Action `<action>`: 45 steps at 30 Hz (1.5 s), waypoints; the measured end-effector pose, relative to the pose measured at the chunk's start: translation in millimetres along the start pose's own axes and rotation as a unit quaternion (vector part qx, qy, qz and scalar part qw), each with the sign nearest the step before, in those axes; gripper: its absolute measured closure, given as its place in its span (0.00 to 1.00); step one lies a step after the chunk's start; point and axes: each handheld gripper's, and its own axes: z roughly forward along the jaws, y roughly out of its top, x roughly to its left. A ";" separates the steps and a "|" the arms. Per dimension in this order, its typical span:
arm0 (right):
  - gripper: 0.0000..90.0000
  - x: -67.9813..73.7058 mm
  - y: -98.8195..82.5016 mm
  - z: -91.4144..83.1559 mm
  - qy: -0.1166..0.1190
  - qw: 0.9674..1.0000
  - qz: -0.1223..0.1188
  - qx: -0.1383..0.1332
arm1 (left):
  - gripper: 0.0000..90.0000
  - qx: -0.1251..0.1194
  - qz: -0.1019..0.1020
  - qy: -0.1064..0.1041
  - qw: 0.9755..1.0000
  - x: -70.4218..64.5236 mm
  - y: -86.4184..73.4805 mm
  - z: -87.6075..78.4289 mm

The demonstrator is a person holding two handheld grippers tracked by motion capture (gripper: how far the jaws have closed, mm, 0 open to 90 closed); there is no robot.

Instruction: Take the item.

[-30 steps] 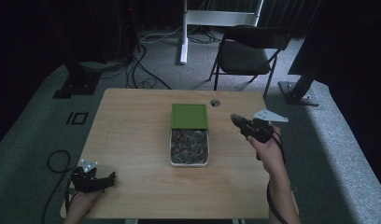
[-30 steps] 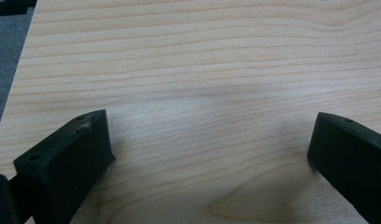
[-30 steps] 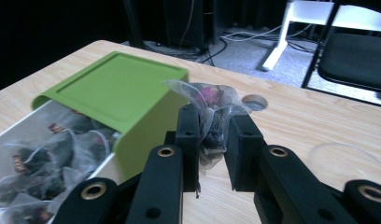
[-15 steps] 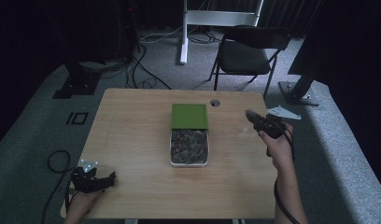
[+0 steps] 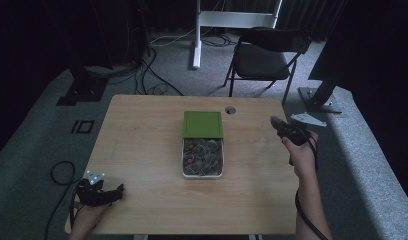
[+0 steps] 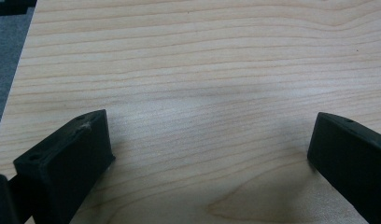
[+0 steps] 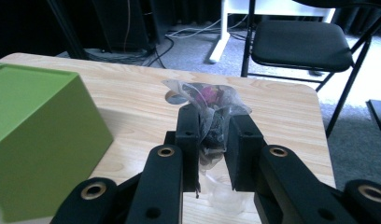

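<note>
The wooden desk point(image 5: 142, 150) takes up the middle of the high view, with a black folding chair point(image 5: 264, 55) behind it at upper right. At the desk's centre sits an open box point(image 5: 203, 165) of small sachets, its green lid point(image 5: 203, 124) lying just above it. The right gripper point(image 5: 282, 131) hangs at the desk's right edge, fingers pinching a clear mesh sachet point(image 7: 211, 112) holding dark and pink bits. The left gripper point(image 5: 103, 192) rests at lower left, fingers spread over bare wood, holding nothing. The sachet looks just lifted out and mid-carry; next, I judge, it needs lowering into the small clear cup point(image 7: 223, 189) glimpsed beneath the fingers.
</note>
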 end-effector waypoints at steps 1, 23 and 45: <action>0.86 -0.9 0.3 1.2 -0.004 1.000 -0.001 0.004 | 0.00 0.000 0.000 0.000 1.000 0.0 0.0 0.0; 0.86 -9.0 -1.2 23.0 -0.016 0.999 0.012 0.030 | 0.00 0.000 0.000 0.000 1.000 0.0 0.0 0.0; 0.86 -10.2 -19.3 44.0 -0.023 0.998 0.022 0.060 | 0.00 0.000 0.000 0.000 1.000 0.0 0.0 0.0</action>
